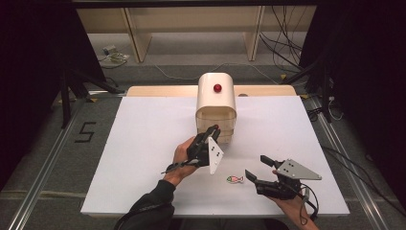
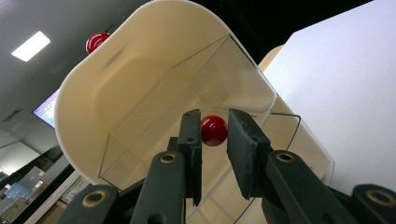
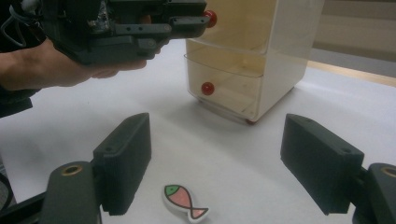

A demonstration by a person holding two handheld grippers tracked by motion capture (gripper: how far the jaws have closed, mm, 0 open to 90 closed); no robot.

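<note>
A cream drawer cabinet with clear drawer fronts and red ball knobs is seen at the far middle of the white table. The left gripper is clenched on the upper drawer's red knob. A lower knob is left free. The right gripper, jaws released and holding nothing, is held just beside a fish sticker near the front edge. Bare tabletop is noted on both sides.

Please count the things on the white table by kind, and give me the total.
Cream drawer unit: 1
Red round knobs on it, top, upper drawer, lower drawer: 3
Fish-shaped piece: 1
Hand-held grippers, left, right: 2
Total: 7
</note>
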